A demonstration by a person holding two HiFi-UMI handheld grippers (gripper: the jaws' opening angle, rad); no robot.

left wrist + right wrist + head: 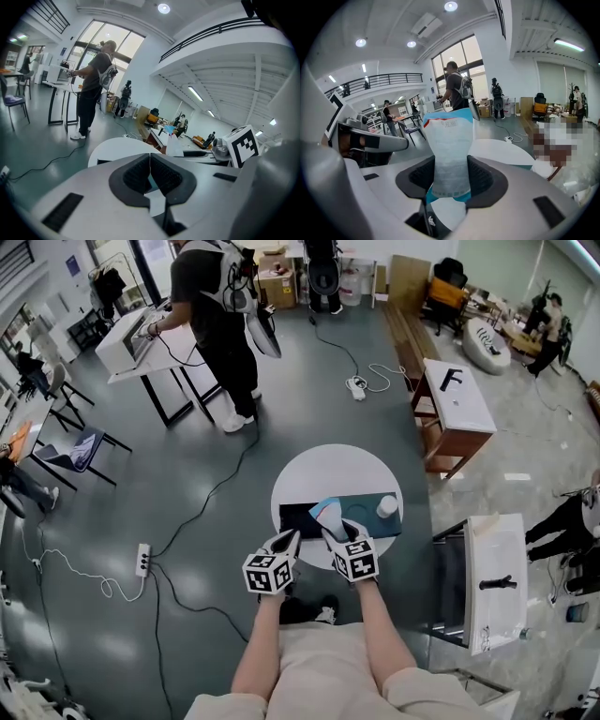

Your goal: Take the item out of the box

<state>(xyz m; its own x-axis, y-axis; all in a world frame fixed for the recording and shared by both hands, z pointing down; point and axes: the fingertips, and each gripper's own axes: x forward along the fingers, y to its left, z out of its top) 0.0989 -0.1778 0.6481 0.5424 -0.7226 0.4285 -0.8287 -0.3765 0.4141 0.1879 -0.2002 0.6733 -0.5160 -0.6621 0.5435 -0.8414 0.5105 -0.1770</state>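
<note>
White round table below me in the head view, dark box on it, white tub beside. My right claw holds the blue-and-white pouch over the box. My left claw sits just beside it, at the box's near edge.

Left gripper view: jaws pressed together, nothing between them. Pouch stands upright off to the right.

Right gripper view: jaws clamped on the lower half of the pouch, its top standing free.

Judgement: grab done, and the pouch looks raised from the box. Carrying it clear and setting it down remain.
</note>
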